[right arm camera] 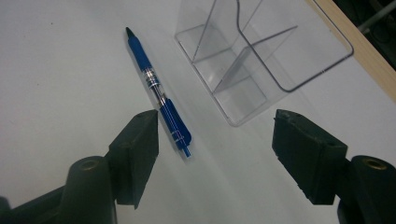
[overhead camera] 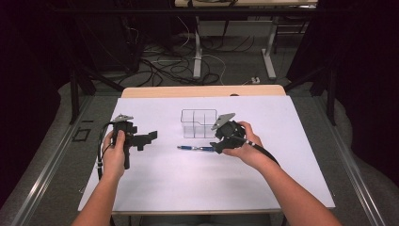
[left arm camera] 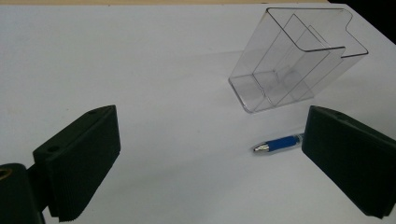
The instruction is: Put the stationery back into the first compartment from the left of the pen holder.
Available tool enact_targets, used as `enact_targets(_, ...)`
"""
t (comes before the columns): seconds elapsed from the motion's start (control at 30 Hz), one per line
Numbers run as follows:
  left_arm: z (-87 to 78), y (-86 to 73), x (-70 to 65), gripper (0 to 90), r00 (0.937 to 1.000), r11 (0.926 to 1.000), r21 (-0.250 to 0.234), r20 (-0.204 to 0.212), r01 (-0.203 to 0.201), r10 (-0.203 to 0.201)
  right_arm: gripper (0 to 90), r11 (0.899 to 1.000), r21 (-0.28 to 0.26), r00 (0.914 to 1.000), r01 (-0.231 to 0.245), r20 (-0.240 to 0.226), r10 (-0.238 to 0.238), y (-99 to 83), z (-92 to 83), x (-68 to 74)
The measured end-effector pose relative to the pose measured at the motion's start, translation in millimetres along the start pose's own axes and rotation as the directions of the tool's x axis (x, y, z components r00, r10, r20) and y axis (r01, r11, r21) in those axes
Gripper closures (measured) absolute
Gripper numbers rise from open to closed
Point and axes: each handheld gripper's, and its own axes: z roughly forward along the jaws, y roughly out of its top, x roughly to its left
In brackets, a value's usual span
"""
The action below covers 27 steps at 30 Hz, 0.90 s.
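A blue pen (overhead camera: 195, 148) lies flat on the white table, just in front of a clear plastic organiser (overhead camera: 199, 123) with inner dividers. My right gripper (overhead camera: 217, 146) hovers at the pen's right end. In the right gripper view its jaws stand apart (right arm camera: 215, 144), the pen (right arm camera: 159, 93) lying beside the left jaw and untouched, with the organiser (right arm camera: 261, 60) ahead. My left gripper (overhead camera: 146, 140) is held at the left of the table, pointing right, open and empty. Between its wide jaws (left arm camera: 210, 163) I see the pen tip (left arm camera: 278, 143) and the organiser (left arm camera: 294, 60).
The white sheet (overhead camera: 188, 188) covers the table, with a wooden edge (overhead camera: 202, 91) at the far side. Beyond it are table legs and cables on the floor (overhead camera: 197, 61). Both forearms come in from the near edge.
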Motion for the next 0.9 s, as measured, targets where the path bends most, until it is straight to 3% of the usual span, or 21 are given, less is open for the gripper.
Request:
enact_targets(0.17, 0.1, -0.1, -0.3, 4.9, 1.0000, 1.0000, 0.000, 0.000, 0.001, -0.001, 32.6, 0.997, 0.026, 0.9966, 0.079, -0.028, -0.078, 12.7, 3.6, 6.4)
enact_targets(0.3, 0.4, -0.2, -0.7, 5.0, 1.0000, 0.9999, 0.009, 0.002, -0.005, 0.005, 32.9, 0.988, 0.053, 0.9882, 0.146, -0.054, -0.143, 23.0, 8.2, 10.6)
enact_targets(0.37, 0.7, -0.2, -0.7, 5.1, 1.0000, 1.0000, 0.008, 0.005, -0.006, 0.006, 32.9, 0.986, 0.068, 0.9877, 0.153, -0.045, -0.150, 28.1, 10.4, 13.4)
enact_targets(0.5, 0.9, -0.3, -0.7, 5.3, 1.0000, 1.0000, 0.006, 0.007, 0.002, -0.002, 33.8, 0.983, 0.084, 0.9847, 0.165, -0.070, -0.160, 37.6, 15.7, 17.8)
enact_targets(0.6, 1.1, -0.5, -0.3, 5.3, 0.9999, 1.0000, 0.005, 0.008, 0.007, -0.007, 37.4, 0.976, 0.087, 0.9777, 0.198, -0.088, -0.191, 44.1, 19.6, 21.9)
enact_targets(0.67, 1.1, -0.6, 0.0, 5.4, 0.9999, 1.0000, 0.007, 0.009, 0.007, -0.007, 38.5, 0.966, 0.093, 0.9681, 0.242, -0.091, -0.233, 47.7, 22.7, 23.5)
enact_targets(0.83, -0.2, 0.2, 0.4, 5.5, 0.9999, 0.9997, 0.022, 0.015, 0.007, -0.007, 40.8, 0.951, 0.111, 0.9554, 0.287, -0.104, -0.276, 55.5, 30.7, 31.3)
enact_targets(0.9, 0.2, 0.0, 0.3, 5.5, 0.9998, 0.9999, 0.012, 0.015, 0.010, -0.010, 41.2, 0.941, 0.119, 0.9462, 0.316, -0.113, -0.303, 58.4, 34.6, 32.4)
